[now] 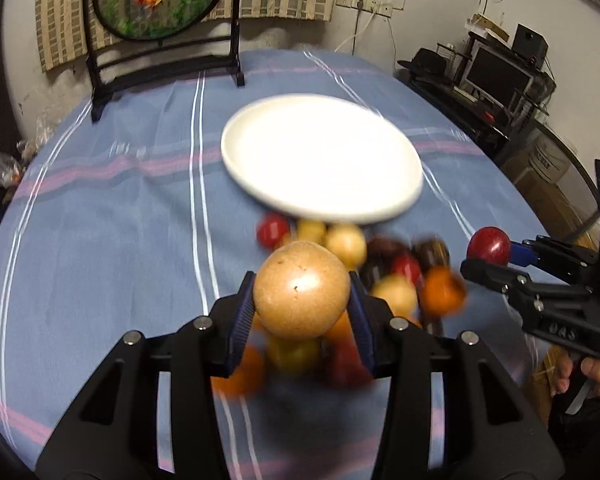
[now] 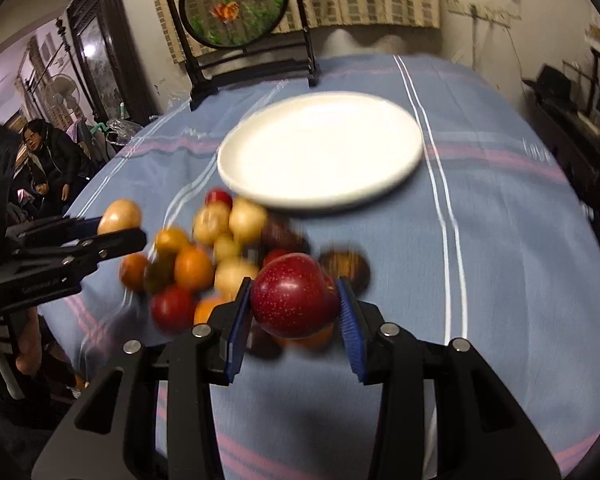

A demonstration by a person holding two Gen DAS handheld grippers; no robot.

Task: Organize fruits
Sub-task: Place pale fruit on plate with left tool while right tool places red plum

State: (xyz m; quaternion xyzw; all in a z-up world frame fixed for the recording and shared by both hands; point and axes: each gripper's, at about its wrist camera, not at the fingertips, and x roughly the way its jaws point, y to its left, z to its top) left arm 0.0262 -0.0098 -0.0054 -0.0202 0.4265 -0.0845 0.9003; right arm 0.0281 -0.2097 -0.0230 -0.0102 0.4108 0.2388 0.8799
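Blue striped cloth (image 1: 100, 240) covers the surface; white plate (image 1: 320, 156) empty, fruit pile (image 2: 204, 256) just before it. Left gripper (image 1: 302, 304) fingers pinch a tan pear (image 1: 300, 292) above the pile. Right gripper (image 2: 294, 300) fingers pinch a red apple (image 2: 292, 296).

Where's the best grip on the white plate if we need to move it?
Grip the white plate at its near rim, coming in low from the fruit pile side. It lies flat and shallow, so only the raised edge offers a pinch; the fruit crowding that edge may need clearing first.

A round goldfish screen (image 1: 156, 0) stood at the far edge of the blue striped tablecloth (image 1: 100, 220), a monitor (image 1: 498, 74) off beside it.
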